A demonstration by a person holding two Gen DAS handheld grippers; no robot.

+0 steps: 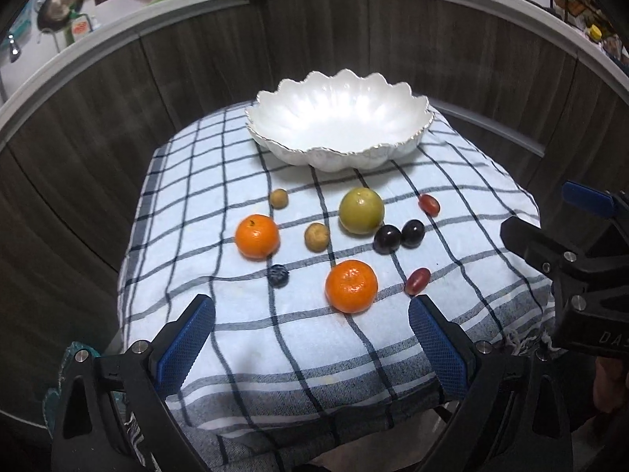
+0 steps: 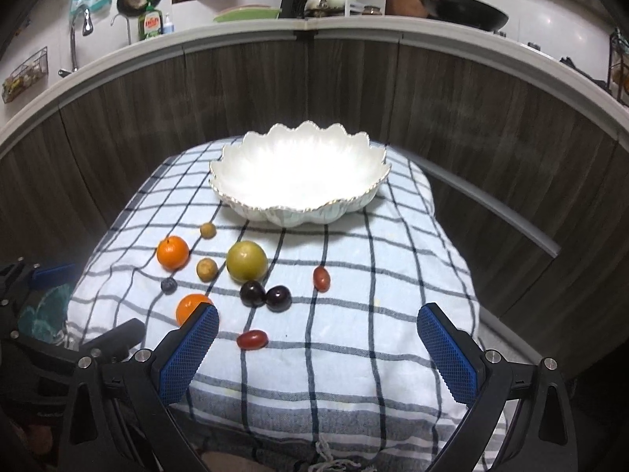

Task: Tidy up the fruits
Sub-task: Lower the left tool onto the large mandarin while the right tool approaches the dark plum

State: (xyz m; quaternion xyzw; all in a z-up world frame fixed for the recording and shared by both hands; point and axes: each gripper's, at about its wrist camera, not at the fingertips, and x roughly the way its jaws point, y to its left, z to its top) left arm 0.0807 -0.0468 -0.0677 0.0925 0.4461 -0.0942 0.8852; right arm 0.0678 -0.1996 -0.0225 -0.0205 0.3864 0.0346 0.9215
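Fruit all loose on the checked cloth [image 1: 298, 338] over the worktop, white scalloped bowl [image 1: 338, 126] empty at the far side, so nothing sorted yet by the look of it. Left gripper [image 1: 310, 314] hovers low with jaws wide apart, holding nothing; the near orange [image 1: 351, 285] sits just ahead of it, closer to its right finger, a blueberry [image 1: 278, 276] ahead toward its left finger. Right gripper [image 2: 317, 322] also spread wide and empty, a red grape [image 2: 252, 339] lying just ahead, nearer its left finger, two dark plums [image 2: 265, 295] and the green fruit [image 2: 247, 260] farther on toward the bowl. Likely step: first pick. For the left, centre the jaws on the near orange before dropping, close across its widest part, gently, since round fruit rolls on soft cloth. Keep the two grippers apart; they're close at the middle. Grapes need a light squeeze.
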